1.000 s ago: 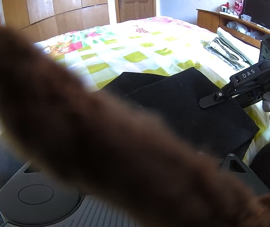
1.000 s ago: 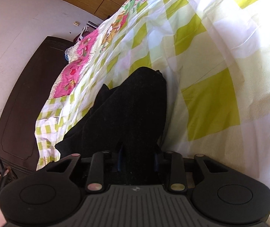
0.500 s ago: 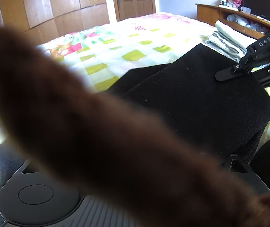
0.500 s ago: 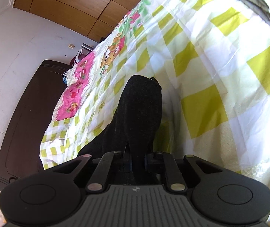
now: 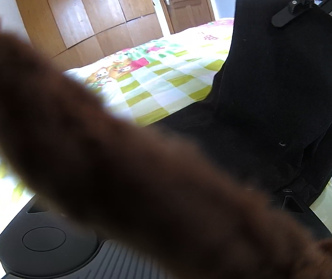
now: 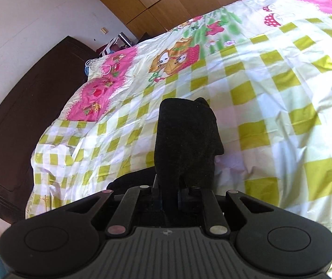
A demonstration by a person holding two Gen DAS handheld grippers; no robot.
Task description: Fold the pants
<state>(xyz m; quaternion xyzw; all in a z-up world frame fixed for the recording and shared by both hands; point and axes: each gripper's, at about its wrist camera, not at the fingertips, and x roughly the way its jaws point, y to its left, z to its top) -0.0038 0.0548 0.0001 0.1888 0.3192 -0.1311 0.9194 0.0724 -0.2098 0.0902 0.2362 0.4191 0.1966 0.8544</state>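
Black pants (image 5: 282,97) lie on the bed, with one panel lifted upright at the right of the left wrist view. My right gripper (image 5: 305,2) pinches the top edge of that panel. From the right wrist view, the right gripper (image 6: 168,186) is shut on a bunched black fold of the pants (image 6: 184,139), held above the bedspread. A blurred brown furry band (image 5: 119,158) crosses the left wrist view and hides the fingers of my left gripper (image 5: 45,239). Black cloth reaches down to that gripper's front.
The bed carries a yellow-green checked bedspread (image 6: 270,97) with pink cartoon prints. A dark headboard (image 6: 21,121) stands at the left. Wooden wardrobes (image 5: 84,16) and a door (image 5: 184,2) lie beyond the bed.
My right gripper has risen with the pants edge, so the flat panel now stands upright. The left wrist view has tilted and moved closer to the cloth.
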